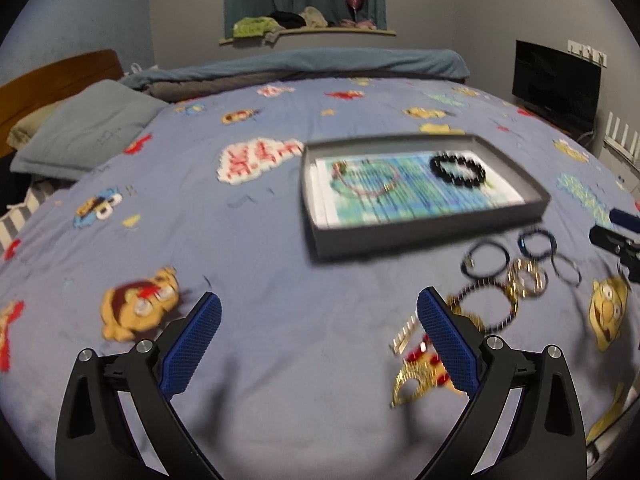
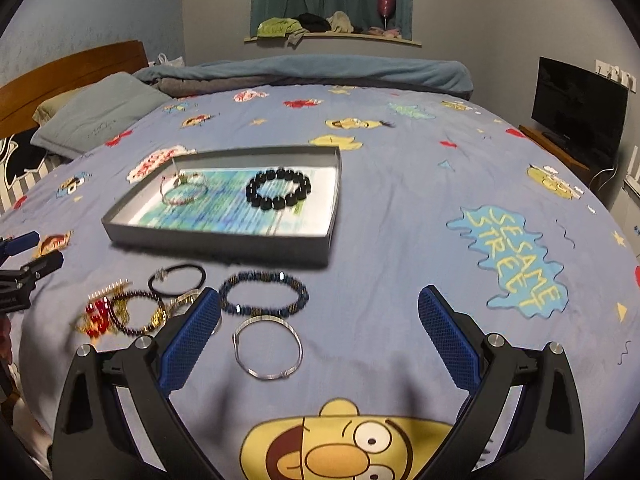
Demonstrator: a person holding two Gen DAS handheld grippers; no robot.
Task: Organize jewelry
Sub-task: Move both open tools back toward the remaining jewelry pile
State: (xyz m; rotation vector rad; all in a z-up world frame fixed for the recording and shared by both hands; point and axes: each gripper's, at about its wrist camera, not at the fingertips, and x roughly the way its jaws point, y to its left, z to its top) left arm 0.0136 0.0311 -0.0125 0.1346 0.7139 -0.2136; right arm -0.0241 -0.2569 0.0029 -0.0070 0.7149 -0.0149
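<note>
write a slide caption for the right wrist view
Open right tongs hover over loose bracelets before a grey tray.

The bedsheet [image 2: 380, 240] is soft matt printed cloth, and the tray [image 2: 224, 236] looks like matt grey card lined with printed paper. The black bead bracelet [image 2: 280, 190] is glossy; the bangle [image 2: 267, 347] at lower centre is smooth shiny metal. Textured blue pads [image 2: 188, 344] sit on matt black plastic fingers.

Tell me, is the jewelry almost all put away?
Not yet. Two bracelets sit in the gray tray: the black bead bracelet and a thin pink one. Both claws are open and empty. The blue bead bracelet, silver bangle and others wait on the bedsheet.
</note>
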